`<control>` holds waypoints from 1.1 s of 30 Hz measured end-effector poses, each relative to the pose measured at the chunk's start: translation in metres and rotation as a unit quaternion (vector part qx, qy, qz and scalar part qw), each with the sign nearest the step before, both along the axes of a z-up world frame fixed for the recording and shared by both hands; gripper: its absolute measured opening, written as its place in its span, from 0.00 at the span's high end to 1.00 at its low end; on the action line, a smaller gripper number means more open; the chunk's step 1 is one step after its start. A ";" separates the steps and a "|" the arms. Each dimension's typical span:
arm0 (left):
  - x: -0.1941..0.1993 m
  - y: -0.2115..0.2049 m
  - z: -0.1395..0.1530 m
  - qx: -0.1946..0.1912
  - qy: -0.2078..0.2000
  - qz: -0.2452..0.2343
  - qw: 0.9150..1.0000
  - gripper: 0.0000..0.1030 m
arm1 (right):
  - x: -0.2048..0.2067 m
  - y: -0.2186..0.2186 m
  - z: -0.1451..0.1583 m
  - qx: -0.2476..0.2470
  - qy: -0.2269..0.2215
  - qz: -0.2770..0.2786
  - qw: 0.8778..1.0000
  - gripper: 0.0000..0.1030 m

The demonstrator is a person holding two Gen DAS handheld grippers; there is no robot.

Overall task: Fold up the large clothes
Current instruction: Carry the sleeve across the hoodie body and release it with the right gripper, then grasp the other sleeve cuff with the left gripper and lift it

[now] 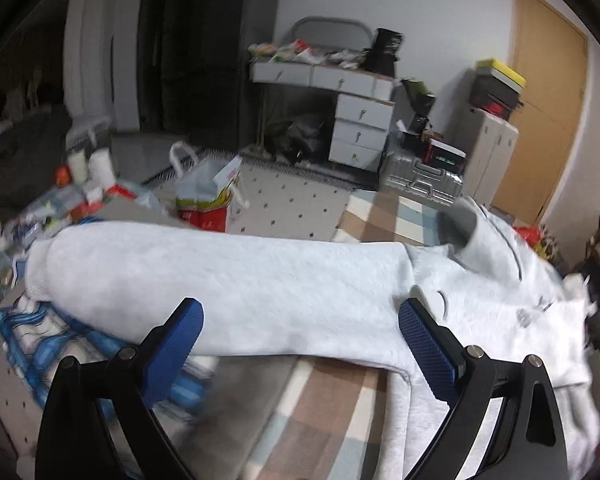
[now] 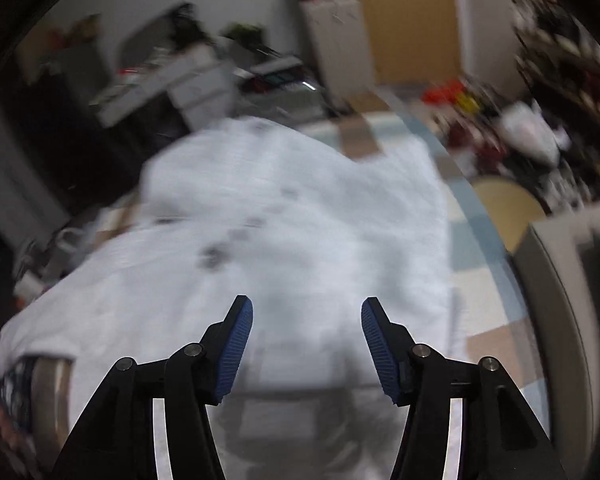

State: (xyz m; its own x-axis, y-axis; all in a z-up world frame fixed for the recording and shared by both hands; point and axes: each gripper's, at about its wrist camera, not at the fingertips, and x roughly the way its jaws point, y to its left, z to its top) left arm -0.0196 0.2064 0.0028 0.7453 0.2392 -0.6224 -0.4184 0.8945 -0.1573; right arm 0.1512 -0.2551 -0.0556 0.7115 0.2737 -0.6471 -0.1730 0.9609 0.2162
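Note:
A light grey hooded sweatshirt [image 1: 480, 320] lies flat on a checked blanket [image 1: 320, 408]. One long sleeve [image 1: 220, 276] stretches out to the left, its cuff at the far left. My left gripper [image 1: 300, 312] is open and empty, just above the sleeve's near edge. In the blurred right wrist view the sweatshirt's body [image 2: 300, 220] fills the middle. My right gripper [image 2: 307, 312] is open and empty, hovering over the near part of the garment.
A red and white carrier bag [image 1: 208, 196] and small clutter [image 1: 60, 200] stand beyond the sleeve. A blue patterned cloth [image 1: 60, 344] lies at the left. A white desk with drawers [image 1: 340, 96], a silver suitcase [image 1: 420, 180] and a wooden door [image 1: 548, 112] are behind.

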 end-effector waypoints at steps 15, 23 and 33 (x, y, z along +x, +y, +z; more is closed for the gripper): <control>-0.087 0.162 -0.032 -0.179 0.022 0.129 0.975 0.07 | -0.086 0.108 -0.031 0.099 -0.027 0.150 0.983 0.00; -0.062 0.180 -0.086 -0.309 0.012 0.152 0.939 0.07 | -0.086 0.104 -0.037 0.132 -0.011 0.149 0.980 0.00; -0.038 0.198 -0.070 -0.319 -0.001 0.181 0.930 0.45 | -0.095 0.112 -0.033 0.109 -0.019 0.159 0.981 0.00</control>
